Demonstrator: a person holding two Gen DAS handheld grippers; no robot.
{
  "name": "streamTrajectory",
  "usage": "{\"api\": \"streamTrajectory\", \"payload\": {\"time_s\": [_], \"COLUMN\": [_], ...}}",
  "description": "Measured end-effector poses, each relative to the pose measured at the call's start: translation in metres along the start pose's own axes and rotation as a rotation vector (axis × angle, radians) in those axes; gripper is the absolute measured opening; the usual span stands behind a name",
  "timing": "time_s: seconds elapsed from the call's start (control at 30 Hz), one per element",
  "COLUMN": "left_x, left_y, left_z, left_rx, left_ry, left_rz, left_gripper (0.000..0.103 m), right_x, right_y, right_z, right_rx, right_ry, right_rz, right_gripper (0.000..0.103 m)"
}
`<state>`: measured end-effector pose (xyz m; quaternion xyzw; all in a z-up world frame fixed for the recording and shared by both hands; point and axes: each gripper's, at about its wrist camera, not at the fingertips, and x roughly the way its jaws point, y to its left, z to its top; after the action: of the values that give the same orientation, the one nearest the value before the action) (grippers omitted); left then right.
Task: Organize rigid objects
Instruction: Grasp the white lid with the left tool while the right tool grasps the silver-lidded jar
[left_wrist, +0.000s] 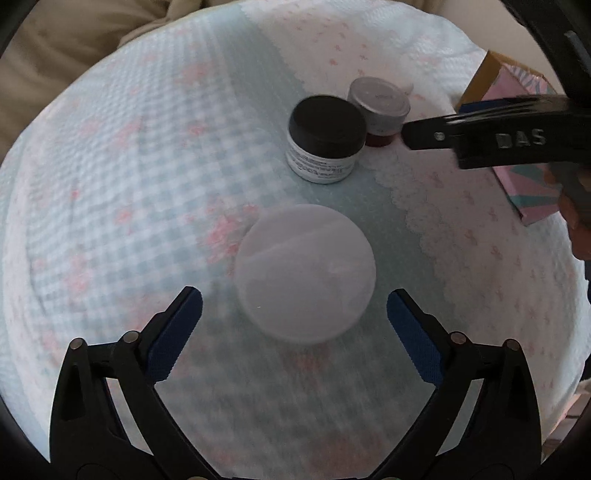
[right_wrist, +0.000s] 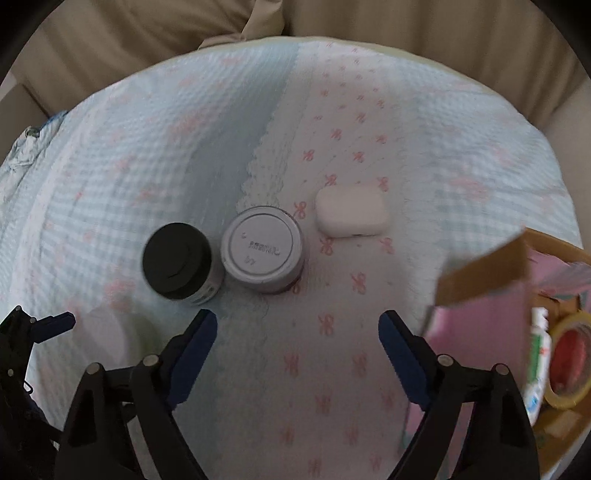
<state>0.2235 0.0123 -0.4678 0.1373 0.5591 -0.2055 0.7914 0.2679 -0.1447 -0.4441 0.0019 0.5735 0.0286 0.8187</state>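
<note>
A white round jar (left_wrist: 306, 273) stands on the quilt just ahead of my open left gripper (left_wrist: 294, 306), between its spread fingers but not touched. A black-lidded white jar (left_wrist: 325, 138) (right_wrist: 180, 264) and a grey-lidded jar (left_wrist: 380, 105) (right_wrist: 263, 249) stand side by side further off. A white rounded case (right_wrist: 352, 215) lies beyond them. My right gripper (right_wrist: 297, 326) is open and empty above the quilt, short of the grey-lidded jar; it shows in the left wrist view (left_wrist: 480, 136) at the right.
A pink cardboard box (right_wrist: 491, 317) (left_wrist: 517, 103) stands open at the right, holding a tape roll (right_wrist: 567, 360) and a small bottle (right_wrist: 537, 365). The pale blue and pink quilt (right_wrist: 332, 147) covers the surface. Beige cushions (right_wrist: 332, 18) lie behind.
</note>
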Motion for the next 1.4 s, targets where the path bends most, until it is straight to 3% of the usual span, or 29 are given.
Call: {"api": "streamTrajectory", "payload": {"time_s": [0.2, 0.37, 0.47, 0.53, 0.6, 0.93, 1.13, 1.4], "left_x": [0.014, 0.023, 0.026, 0.027, 0.027, 0.017, -0.009, -0.074], "left_y": [-0.006, -0.003, -0.001, -0.002, -0.004, -0.001, 0.009, 0.017], "left_z": [0.003, 0.011, 0.018, 0.019, 0.02, 0.014, 0.016, 0.008], "left_rx": [0.022, -0.004, -0.014, -0.014, -0.006, -0.026, -0.058, -0.101], "left_ry": [-0.018, -0.019, -0.025, -0.031, -0.035, -0.044, -0.068, -0.107], "left_rz": [-0.02, -0.028, -0.017, -0.027, -0.018, -0.02, -0.011, -0.032], "left_gripper": [0.087, 0.08, 0.077, 0.068, 0.068, 0.068, 0.068, 0.068], "right_x": [0.025, 0.036, 0.041, 0.043, 0.043, 0.041, 0.019, -0.059], "right_y": [0.006, 0.006, 0.008, 0.008, 0.009, 0.013, 0.007, 0.008], "right_z": [0.008, 0.02, 0.025, 0.028, 0.031, 0.033, 0.028, 0.015], "right_rx": [-0.087, -0.129, -0.155, -0.154, -0.163, -0.127, -0.027, 0.054], "right_ry": [-0.005, -0.026, -0.031, -0.032, -0.029, -0.019, -0.019, -0.077], "right_rz": [-0.016, 0.019, 0.037, 0.063, 0.088, 0.076, 0.097, 0.082], "right_gripper": [0.079, 0.077, 0.069, 0.062, 0.051, 0.051, 0.05, 0.05]}}
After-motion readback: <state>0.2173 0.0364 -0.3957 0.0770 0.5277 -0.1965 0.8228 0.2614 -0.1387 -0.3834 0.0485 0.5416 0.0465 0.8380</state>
